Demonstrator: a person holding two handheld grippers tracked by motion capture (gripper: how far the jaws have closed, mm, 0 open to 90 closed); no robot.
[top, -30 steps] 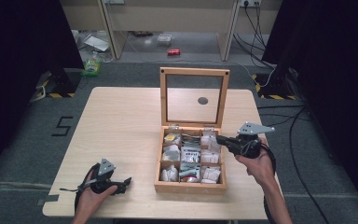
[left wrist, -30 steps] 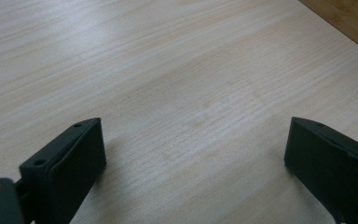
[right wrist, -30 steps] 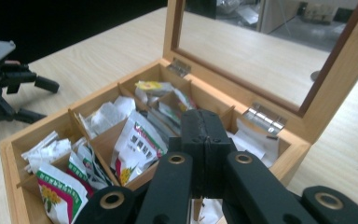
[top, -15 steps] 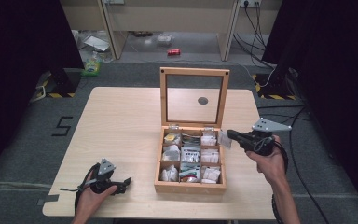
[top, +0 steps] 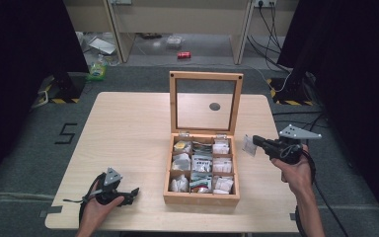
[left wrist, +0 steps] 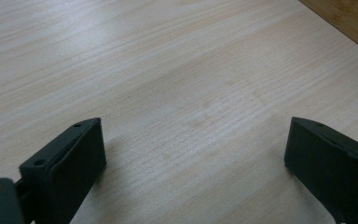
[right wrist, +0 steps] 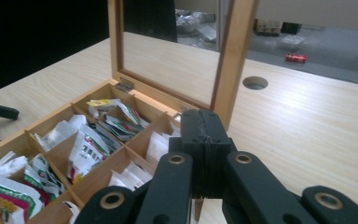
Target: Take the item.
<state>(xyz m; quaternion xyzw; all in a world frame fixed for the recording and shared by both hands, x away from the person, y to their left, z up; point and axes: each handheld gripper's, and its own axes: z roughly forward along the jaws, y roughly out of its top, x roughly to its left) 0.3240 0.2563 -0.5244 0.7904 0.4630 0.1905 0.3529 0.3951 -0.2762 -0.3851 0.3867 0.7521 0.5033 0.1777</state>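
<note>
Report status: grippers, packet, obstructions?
Right gripper shut on small white packet, right of the wooden box. Left gripper open, resting on table. Nothing blocking.

Left gripper (top: 128,196): black body, two black block-shaped jaws with small screw holes in their outer faces; grey three-cornered plate on top; black cable looping from the rear.
Right gripper (top: 254,140): black body; black linkage arms joined by brass-coloured ringed pivots in the right gripper view; grey three-cornered plate on top; black cable trailing off.
Person: forearms bare, no sleeves in frame.
</note>
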